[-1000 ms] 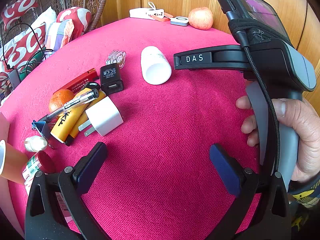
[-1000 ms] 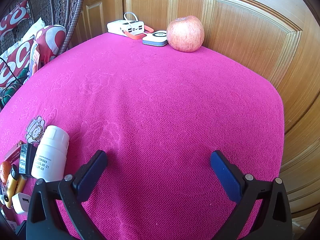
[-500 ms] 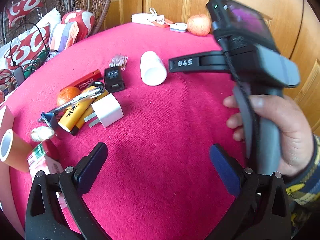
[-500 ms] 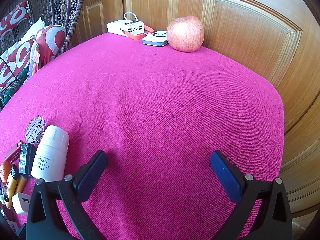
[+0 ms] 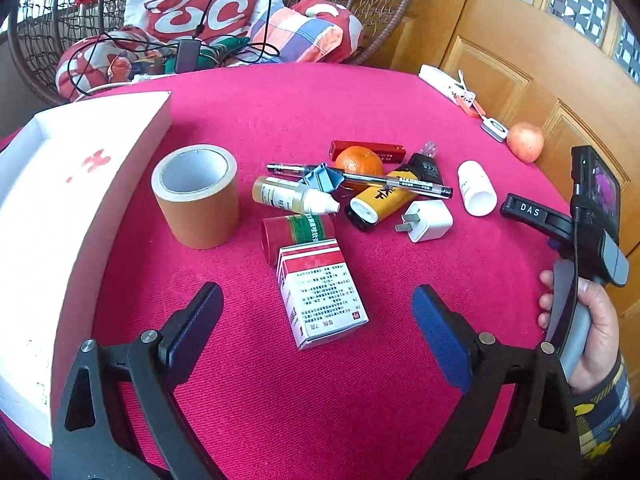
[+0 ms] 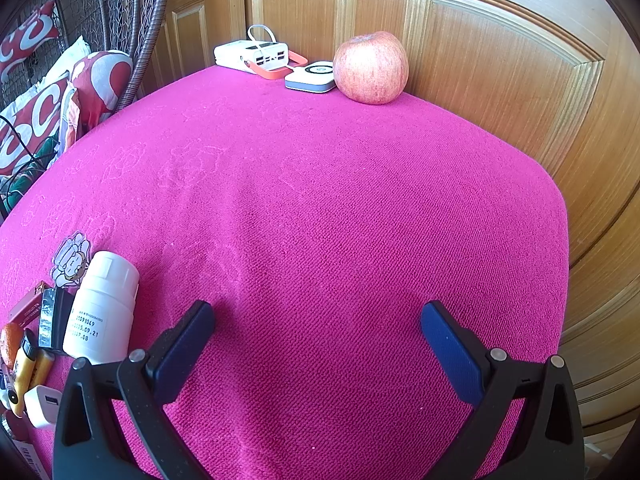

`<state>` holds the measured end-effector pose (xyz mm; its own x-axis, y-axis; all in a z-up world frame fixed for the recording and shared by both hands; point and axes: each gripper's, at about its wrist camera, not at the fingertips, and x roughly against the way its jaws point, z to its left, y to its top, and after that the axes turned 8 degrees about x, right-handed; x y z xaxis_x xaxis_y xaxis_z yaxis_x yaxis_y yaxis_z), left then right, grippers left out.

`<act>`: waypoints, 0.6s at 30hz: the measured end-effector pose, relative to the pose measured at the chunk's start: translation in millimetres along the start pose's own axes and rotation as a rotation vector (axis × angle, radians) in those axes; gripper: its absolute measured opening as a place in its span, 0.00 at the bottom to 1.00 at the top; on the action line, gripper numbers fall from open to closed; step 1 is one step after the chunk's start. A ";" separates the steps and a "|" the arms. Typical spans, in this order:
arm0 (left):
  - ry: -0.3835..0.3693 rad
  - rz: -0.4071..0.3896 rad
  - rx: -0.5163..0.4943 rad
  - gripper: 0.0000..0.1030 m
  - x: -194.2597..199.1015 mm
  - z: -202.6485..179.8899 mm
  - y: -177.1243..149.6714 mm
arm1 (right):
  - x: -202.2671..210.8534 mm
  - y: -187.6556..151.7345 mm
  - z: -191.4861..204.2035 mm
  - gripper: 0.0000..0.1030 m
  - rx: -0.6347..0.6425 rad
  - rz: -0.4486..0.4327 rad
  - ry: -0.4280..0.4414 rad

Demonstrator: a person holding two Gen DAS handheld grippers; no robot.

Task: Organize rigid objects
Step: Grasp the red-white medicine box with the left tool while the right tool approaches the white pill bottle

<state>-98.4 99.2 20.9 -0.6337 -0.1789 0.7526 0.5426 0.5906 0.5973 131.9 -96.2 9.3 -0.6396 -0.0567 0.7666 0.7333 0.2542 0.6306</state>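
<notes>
My left gripper (image 5: pixel 316 320) is open and empty, its jaws either side of a red-and-white medicine box (image 5: pixel 320 288) lying on the pink cloth. Behind it lie a red can (image 5: pixel 296 228), a dropper bottle (image 5: pixel 292 200), a tape roll (image 5: pixel 196 196), a pen (image 5: pixel 360 178), an orange (image 5: pixel 358 162), a yellow lighter (image 5: pixel 380 200), a white charger plug (image 5: pixel 426 220) and a white pill bottle (image 5: pixel 476 188). My right gripper (image 6: pixel 316 344) is open and empty over bare cloth, with the pill bottle (image 6: pixel 100 308) to its left.
An open white box (image 5: pixel 60 208) stands at the left. An apple (image 6: pixel 370 68), a power bank (image 6: pixel 252 56) and a small white device (image 6: pixel 310 76) sit at the far table edge by the wooden door. A wicker chair with cushions (image 5: pixel 224 24) stands behind the table.
My left gripper has swung left and pulled back, bringing the medicine box, tape roll and white box into view. The right gripper has not moved.
</notes>
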 end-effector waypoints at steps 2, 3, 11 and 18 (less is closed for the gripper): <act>0.026 0.010 -0.026 0.90 -6.8 -6.7 -1.8 | 0.1 0.3 0.3 1.00 0.000 -0.002 0.003; 0.030 0.019 -0.036 0.82 -9.8 -8.7 -2.4 | 1.1 0.0 -0.2 1.00 0.003 -0.007 0.018; 0.076 0.010 -0.021 0.71 -18.4 0.6 -0.5 | 35.2 -7.3 30.1 1.00 0.248 -0.160 0.362; 0.077 0.004 -0.014 0.64 -16.5 3.4 -3.0 | 19.8 3.6 68.4 0.99 0.297 -0.107 0.388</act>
<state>-91.4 103.1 5.7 -0.5876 -0.2370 0.7736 0.5531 0.5802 0.5978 106.1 -30.4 18.5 -0.5332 -0.4379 0.7238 0.5352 0.4879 0.6895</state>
